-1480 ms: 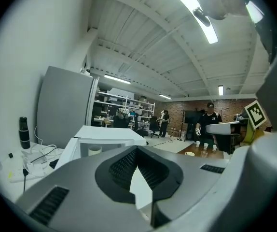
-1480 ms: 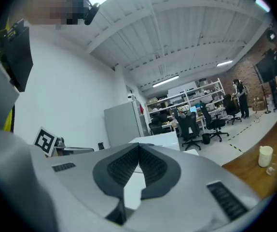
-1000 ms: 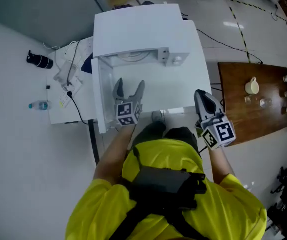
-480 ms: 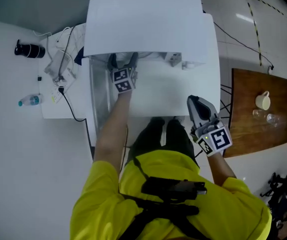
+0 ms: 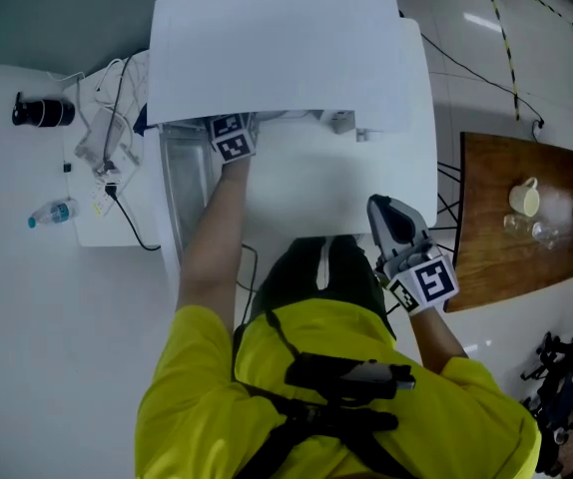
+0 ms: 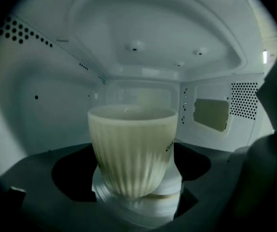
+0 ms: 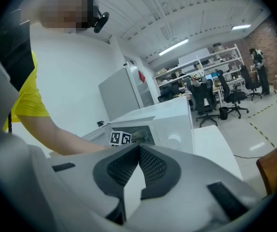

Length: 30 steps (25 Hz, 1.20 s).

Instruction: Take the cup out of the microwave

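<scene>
Zero removal achieved: cup (image 6: 131, 149) stands inside microwave (image 5: 277, 48), twelve o'clock of left gripper (image 5: 229, 136), whose jaws are opening either side of it, ungripped; right gripper (image 5: 388, 208), four o'clock, closed empty.

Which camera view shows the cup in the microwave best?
The left gripper view: the ribbed, pale cup stands upright at its centre, inside the microwave. In the head view the microwave's top hides it. The right gripper view shows only the microwave's front from afar, no cup.
</scene>
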Each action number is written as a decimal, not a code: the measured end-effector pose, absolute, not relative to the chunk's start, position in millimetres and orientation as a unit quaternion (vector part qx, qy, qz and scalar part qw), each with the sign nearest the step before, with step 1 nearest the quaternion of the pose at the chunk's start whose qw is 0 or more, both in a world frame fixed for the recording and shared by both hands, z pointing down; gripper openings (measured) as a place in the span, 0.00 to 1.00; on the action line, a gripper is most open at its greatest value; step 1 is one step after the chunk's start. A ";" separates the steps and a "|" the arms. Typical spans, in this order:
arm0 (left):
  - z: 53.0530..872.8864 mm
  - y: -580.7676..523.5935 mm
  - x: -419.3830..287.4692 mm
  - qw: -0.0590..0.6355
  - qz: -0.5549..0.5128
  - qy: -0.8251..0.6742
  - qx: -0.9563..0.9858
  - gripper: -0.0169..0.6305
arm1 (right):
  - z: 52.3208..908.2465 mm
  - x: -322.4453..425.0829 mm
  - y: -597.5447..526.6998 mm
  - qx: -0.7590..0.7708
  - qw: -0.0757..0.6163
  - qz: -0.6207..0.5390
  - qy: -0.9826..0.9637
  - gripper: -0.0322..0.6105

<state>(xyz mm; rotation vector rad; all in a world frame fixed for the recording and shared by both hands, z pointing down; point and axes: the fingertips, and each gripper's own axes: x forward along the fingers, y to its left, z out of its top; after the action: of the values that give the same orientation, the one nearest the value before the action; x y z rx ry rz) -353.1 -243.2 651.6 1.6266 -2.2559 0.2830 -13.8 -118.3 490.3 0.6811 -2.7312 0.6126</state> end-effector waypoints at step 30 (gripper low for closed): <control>614.0 -163.5 -263.9 0.146 0.080 -0.761 0.627 0.70 | 500.2 7.2 -127.3 0.276 0.122 0.229 -0.926 0.06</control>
<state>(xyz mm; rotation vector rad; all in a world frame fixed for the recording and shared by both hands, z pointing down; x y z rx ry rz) -263.9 -163.5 614.0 1.8065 -2.1900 0.2295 7.2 -127.3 500.2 0.8042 -2.7010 0.6690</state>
